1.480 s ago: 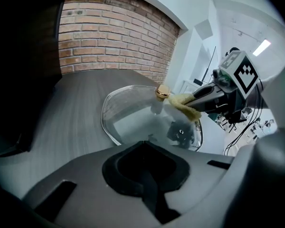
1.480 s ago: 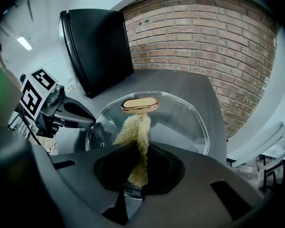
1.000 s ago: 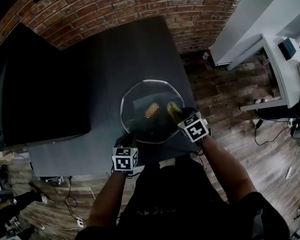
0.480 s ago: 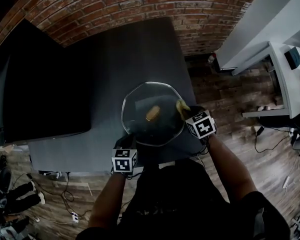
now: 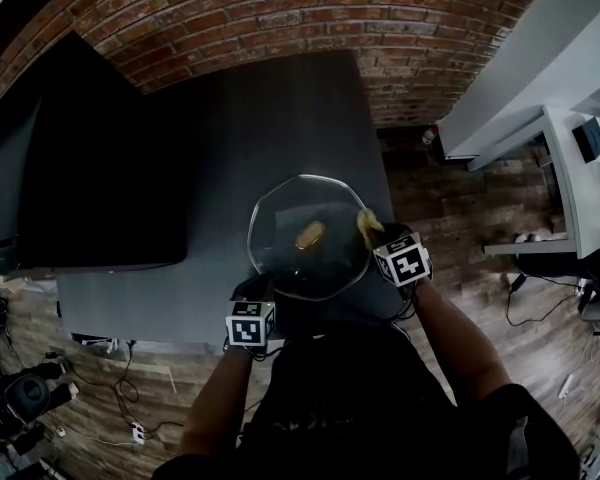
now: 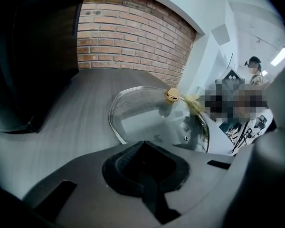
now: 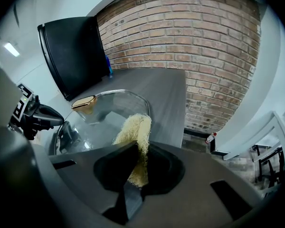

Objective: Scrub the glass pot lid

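Observation:
The glass pot lid [image 5: 285, 218] with its gold knob [image 5: 309, 235] is over the near right part of the dark table [image 5: 230, 118]. My left gripper [image 5: 261, 290] is at the lid's near-left rim, shut on it; in the left gripper view the lid [image 6: 142, 118] and knob [image 6: 172, 95] rise just beyond the shut left gripper [image 6: 143, 148]. My right gripper [image 5: 377, 240] is shut on a yellow fibrous scrubber [image 5: 367, 225], which rests against the lid's right edge. In the right gripper view the scrubber [image 7: 135, 132] sticks out of the right gripper [image 7: 133, 158] onto the lid [image 7: 104, 120].
A large black panel [image 5: 90, 178] stands on the table's left side. A brick wall [image 5: 280, 8] runs behind the table. A small bottle [image 5: 429, 136] stands on the wood floor at the right, near a white desk [image 5: 580, 148]. A blue item [image 7: 108, 65] sits by the wall.
The scrubber has slid right, from beside the gold knob out to the lid's right rim. The left gripper has kept its hold on the lid's near rim.

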Available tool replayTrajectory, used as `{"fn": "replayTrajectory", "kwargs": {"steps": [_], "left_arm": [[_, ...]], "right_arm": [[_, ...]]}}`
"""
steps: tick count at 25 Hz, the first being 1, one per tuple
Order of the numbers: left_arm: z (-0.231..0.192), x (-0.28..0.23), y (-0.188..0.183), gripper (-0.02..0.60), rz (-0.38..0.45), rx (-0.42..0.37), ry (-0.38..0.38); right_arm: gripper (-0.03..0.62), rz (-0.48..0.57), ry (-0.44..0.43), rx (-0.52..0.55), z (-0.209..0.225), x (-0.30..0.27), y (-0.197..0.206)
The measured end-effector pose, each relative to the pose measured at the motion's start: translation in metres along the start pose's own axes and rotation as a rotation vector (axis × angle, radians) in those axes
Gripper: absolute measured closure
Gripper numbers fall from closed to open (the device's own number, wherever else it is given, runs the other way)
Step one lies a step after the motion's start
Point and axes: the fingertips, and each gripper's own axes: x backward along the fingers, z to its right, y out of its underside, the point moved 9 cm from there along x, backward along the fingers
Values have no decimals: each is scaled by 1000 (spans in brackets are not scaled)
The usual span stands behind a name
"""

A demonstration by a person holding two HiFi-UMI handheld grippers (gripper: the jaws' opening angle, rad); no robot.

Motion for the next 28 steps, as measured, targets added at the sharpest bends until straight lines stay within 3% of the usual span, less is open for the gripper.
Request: {"fn": "replayTrajectory", "kwargs": {"steps": [8,17,22,28], "left_arm": [[0,2,0,548,7,21,2],[-1,2,0,548,10,28,37],[-3,2,-1,548,7,27,63],[-7,2,-3,548,1,32,85]], "right_arm": [[545,-15,-10,38,-7,5,-17],[545,123,-72,230,-52,7,-120],[545,83,-157,405,-102,-17,-158],[545,-38,-231,641,-152,-52,-161]]}}
